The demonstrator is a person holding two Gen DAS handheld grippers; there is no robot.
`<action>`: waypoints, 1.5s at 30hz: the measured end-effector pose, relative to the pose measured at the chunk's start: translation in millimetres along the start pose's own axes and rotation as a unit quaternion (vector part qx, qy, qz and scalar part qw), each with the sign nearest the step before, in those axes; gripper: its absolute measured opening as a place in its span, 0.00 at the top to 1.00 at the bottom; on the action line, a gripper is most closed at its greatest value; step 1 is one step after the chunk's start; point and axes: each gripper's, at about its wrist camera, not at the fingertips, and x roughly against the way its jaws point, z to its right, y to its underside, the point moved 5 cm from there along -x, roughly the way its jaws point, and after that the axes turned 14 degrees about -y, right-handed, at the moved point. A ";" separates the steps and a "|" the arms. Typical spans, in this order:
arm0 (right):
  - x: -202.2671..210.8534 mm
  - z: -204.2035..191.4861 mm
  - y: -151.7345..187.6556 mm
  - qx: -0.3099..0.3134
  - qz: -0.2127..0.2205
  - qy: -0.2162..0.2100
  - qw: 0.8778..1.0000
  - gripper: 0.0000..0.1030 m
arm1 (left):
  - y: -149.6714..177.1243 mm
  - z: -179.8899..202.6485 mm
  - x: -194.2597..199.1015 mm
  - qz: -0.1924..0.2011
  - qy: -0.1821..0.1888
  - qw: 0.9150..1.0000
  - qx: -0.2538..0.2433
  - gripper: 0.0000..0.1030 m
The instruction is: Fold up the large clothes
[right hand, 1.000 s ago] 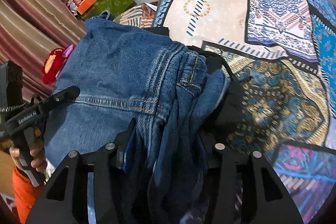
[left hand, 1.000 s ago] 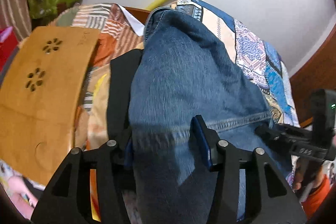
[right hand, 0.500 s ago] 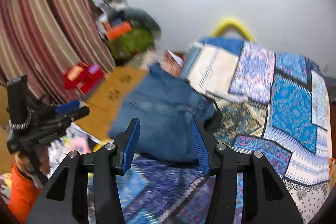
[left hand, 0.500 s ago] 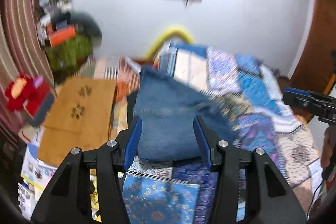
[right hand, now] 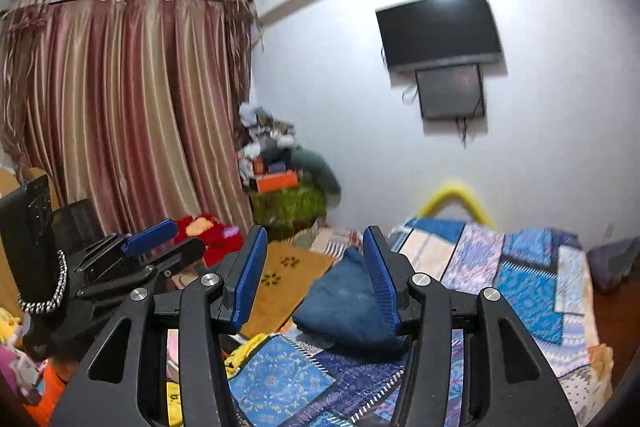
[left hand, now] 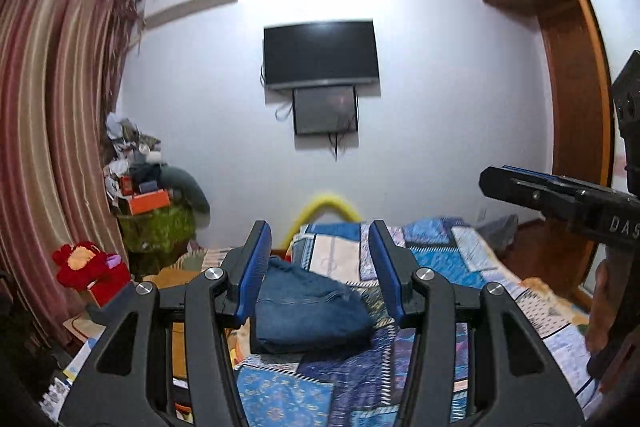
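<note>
The folded blue jeans (left hand: 308, 311) lie in a compact bundle on top of a dark garment on the patchwork bedspread (left hand: 448, 259). They also show in the right wrist view (right hand: 344, 307). My left gripper (left hand: 320, 267) is open and empty, raised well back from the jeans. My right gripper (right hand: 314, 271) is open and empty, also raised and back from them. Each gripper shows at the edge of the other's view, the right one (left hand: 560, 195) and the left one (right hand: 132, 259).
A wooden lap table (right hand: 280, 283) lies left of the jeans. A cluttered green-covered stand (left hand: 156, 223) and a red plush toy (left hand: 88, 263) stand by the curtain (right hand: 120, 115). A TV (left hand: 320, 55) hangs on the far wall. A wardrobe (left hand: 572, 107) is at right.
Both grippers let go of the jeans and pulled up and back from the bed. The jeans now rest folded on the bedspread, far from both grippers.
</note>
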 end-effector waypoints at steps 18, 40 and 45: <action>30.3 -23.8 25.8 0.020 0.025 0.078 0.996 0.00 | 27.7 -5.8 52.5 0.023 -0.064 0.997 0.046 0.01; 37.2 -26.2 36.3 0.012 0.013 0.088 0.996 0.00 | 46.9 -10.1 42.3 -0.002 -0.068 0.996 0.057 0.01; 35.2 -26.1 37.7 0.006 0.004 0.087 0.996 0.00 | 50.2 -9.1 38.1 -0.008 -0.067 0.996 0.057 0.01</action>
